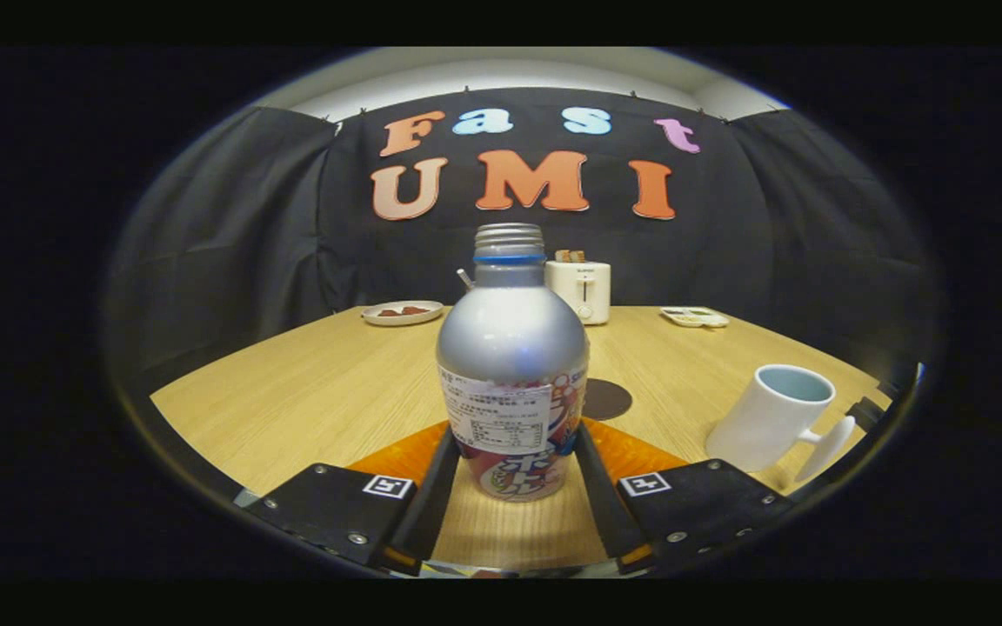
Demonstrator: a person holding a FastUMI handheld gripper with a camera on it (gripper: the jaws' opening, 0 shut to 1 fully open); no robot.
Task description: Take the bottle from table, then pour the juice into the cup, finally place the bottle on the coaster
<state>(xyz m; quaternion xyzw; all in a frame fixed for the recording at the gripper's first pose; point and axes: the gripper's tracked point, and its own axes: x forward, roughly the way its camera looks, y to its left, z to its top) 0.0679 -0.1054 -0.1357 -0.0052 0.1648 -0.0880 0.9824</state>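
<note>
Two fingers (447, 461) flank bottle (513, 382) at frame centre, touching labelled lower body; gripper (514, 469) looks clamped. Smooth metal, likely slippery, rigid; hold low, firm.

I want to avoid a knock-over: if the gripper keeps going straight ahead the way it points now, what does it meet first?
The bottle. It already stands upright between the gripper's fingers, which flank its lower body; whether they touch it yet is unclear.
</note>
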